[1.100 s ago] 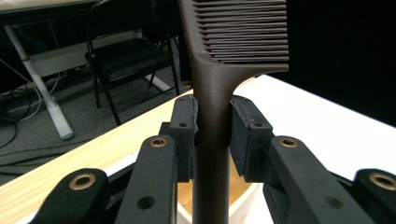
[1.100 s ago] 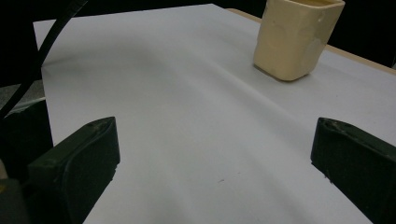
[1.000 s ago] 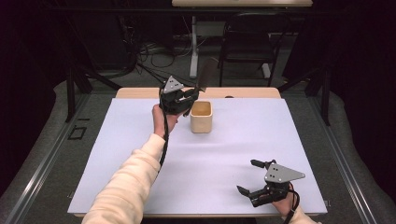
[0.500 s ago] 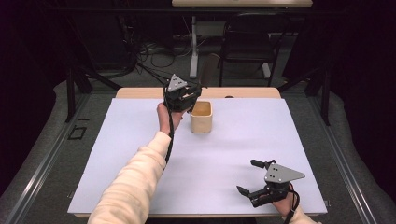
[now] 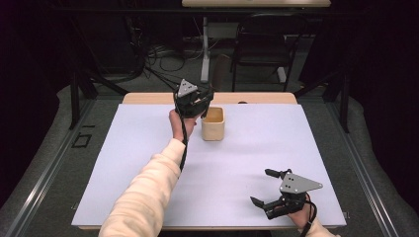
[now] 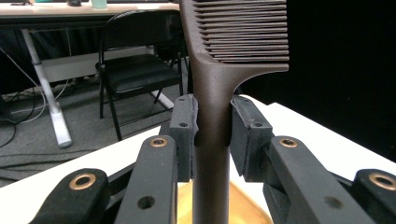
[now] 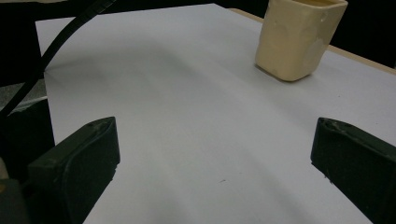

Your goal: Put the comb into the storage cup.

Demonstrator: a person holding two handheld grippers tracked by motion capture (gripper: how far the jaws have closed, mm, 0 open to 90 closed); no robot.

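left gripper (image 5: 197,102): I hold it up at the far side of the table, just left of the cup, its grey three-cornered plate on top
left fingers (image 6: 183,122): pinching the comb's handle from both sides, pads flat against it
comb (image 6: 219,93): dark brown, upright between my left fingers, handle running down toward the cup and teeth stacked above the grip; in the high view it is too small to make out
cup (image 5: 213,123): cream-coloured, squarish with rounded corners, standing upright on the white sheet near the far edge, just right of my left hand; its yellowish inside shows right below the comb's handle in the left gripper view
right gripper (image 5: 267,192): low at the near right corner of the table, well apart from the cup, pointing left across the sheet
right fingers (image 7: 79,158): spread wide, nothing between them, bare white sheet under them
table (image 5: 257,98): wooden top, covered almost wholly by a white sheet
left sleeve (image 5: 143,192): pale, reaching from the near edge up toward the cup
chair (image 6: 135,60): black folding one on the floor beyond the far edge
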